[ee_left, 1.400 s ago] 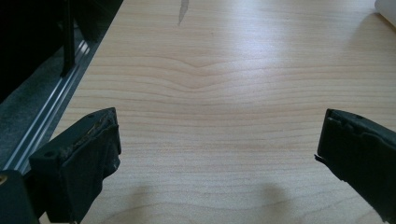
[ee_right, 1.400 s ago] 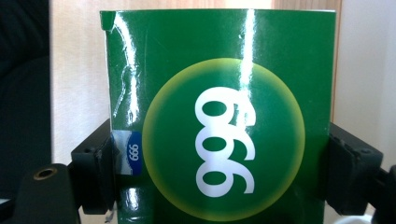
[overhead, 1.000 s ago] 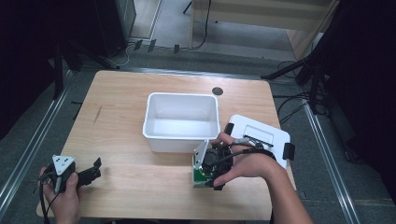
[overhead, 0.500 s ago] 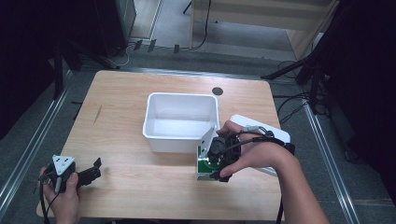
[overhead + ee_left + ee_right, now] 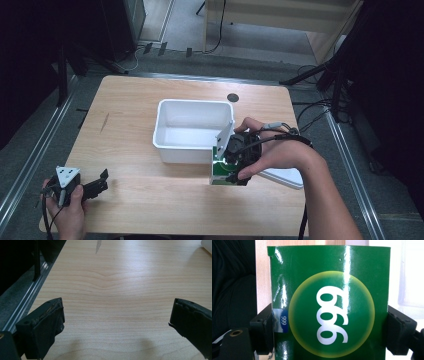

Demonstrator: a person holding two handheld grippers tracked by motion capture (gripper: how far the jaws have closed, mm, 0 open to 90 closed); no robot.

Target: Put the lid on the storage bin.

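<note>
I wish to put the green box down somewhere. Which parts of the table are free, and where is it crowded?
Free: the bare wood left of the white bin, between it and the left gripper, and the front strip before the bin. Crowded: the right side, where the right gripper holds the green box beside the white lid.

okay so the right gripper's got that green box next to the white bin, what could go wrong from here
The green box is glossy and held only by its side edges in the right gripper, so it might slip or twist. It sits close to the bin wall and could catch the rim. The white lid lies under that forearm and could get nudged.
</note>
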